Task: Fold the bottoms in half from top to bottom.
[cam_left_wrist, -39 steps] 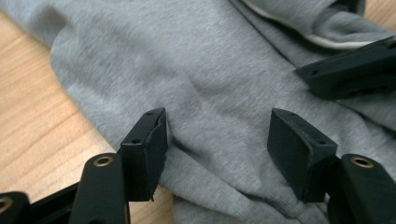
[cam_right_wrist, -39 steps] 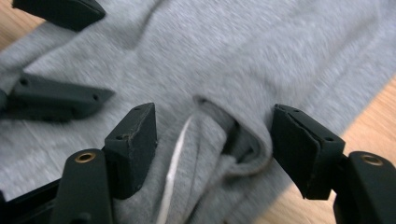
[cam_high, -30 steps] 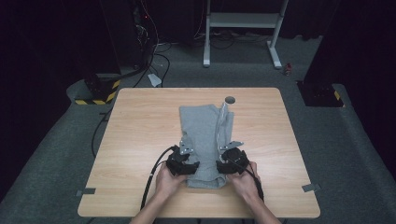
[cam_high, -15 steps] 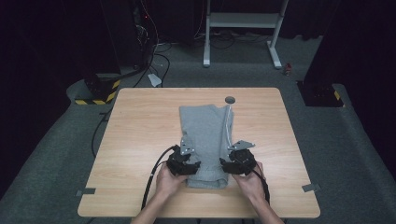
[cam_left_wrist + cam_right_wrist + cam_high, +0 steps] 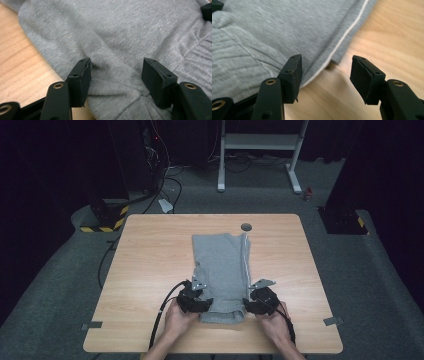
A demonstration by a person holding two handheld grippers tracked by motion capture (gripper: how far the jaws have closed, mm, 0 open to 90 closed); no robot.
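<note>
Lower centre of the high view: folded grey knit garment (image 5: 222,270) on the wooden table (image 5: 150,260).
Left gripper (image 5: 116,75): jaws apart over the hem.
Right gripper (image 5: 325,75): spread wide, straddling the white-piped edge.
Tip: we'd pinch both corners evenly, then lift together.

Counted on wooden table (image 5: 150,270): 1 grey garment (image 5: 220,265), folded, at centre; 2 grippers, left gripper (image 5: 196,301) and right gripper (image 5: 259,301), at garment's near corners; 2 hands.

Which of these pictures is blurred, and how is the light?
Right gripper view: cloth and table smeared, tongs sharp. Left gripper view: crisp, evenly lit cloth. High view: table bright, surroundings dark.
</note>
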